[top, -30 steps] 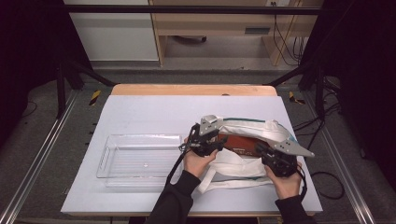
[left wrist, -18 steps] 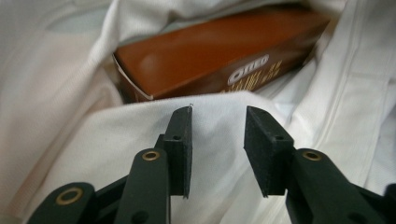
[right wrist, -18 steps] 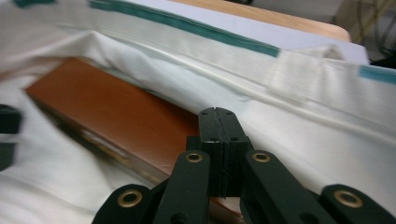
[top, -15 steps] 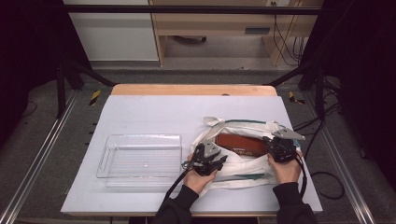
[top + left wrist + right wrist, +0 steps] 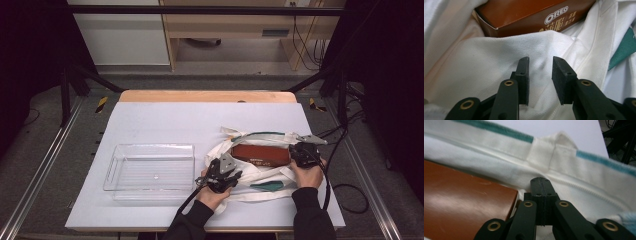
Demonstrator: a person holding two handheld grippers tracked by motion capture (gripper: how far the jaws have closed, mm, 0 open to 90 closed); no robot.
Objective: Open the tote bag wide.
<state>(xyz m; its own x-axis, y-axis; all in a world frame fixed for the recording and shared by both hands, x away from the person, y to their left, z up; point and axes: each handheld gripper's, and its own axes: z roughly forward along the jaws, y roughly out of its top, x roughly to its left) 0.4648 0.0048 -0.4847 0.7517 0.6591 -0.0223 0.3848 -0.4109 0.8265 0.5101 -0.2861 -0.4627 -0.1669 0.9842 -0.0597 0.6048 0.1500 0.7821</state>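
The white cloth tote bag (image 5: 260, 170) with teal trim lies on the table's pale mat (image 5: 165, 120), just right of the clear plastic tray (image 5: 150, 167), with a brown Oreo box (image 5: 260, 154) in its open mouth. The left gripper (image 5: 223, 175) rests at the bag's near-left edge; its jaws, which have just been closing, stand partly apart over a fold of white cloth (image 5: 499, 65) that rises between the pads without being pinched. The right gripper (image 5: 303, 151) sits at the box's right end with its jaws fully together against the bag's teal-striped hem (image 5: 564, 173); whether any cloth is caught between them cannot be told.
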